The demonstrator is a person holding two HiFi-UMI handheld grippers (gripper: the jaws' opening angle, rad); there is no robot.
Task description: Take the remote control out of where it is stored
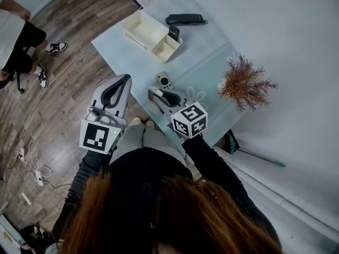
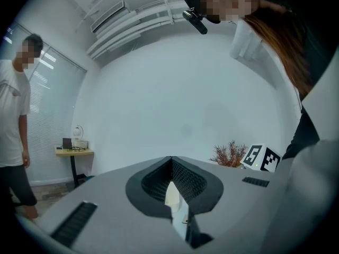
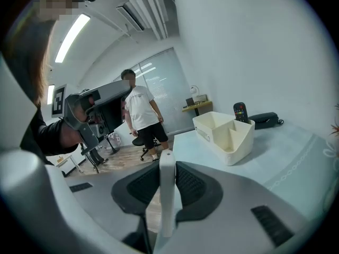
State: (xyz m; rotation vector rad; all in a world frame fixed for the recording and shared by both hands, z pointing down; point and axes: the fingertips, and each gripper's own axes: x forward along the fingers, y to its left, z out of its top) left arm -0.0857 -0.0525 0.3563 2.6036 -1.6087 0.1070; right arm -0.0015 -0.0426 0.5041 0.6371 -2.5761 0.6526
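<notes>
A black remote (image 1: pixel 173 34) (image 3: pixel 240 111) stands upright in the small end compartment of a cream organizer box (image 1: pixel 143 28) (image 3: pixel 228 136) at the table's far side. My right gripper (image 1: pixel 158 90) (image 3: pixel 167 160) is over the near table edge, shut on a light grey remote (image 1: pixel 164 81). In the right gripper view that remote (image 3: pixel 166 194) shows edge-on as a white slab between the pads. My left gripper (image 1: pixel 126 78) (image 2: pixel 170 159) hangs over the wooden floor left of the table, tips together and holding nothing.
A black case (image 1: pixel 184 19) (image 3: pixel 265 119) lies beyond the organizer. A dried plant (image 1: pixel 244 82) (image 2: pixel 228 155) stands at the table's right edge. A person (image 1: pixel 16 41) (image 3: pixel 142 115) stands on the floor at the left. Cables (image 1: pixel 29 163) lie on the floor.
</notes>
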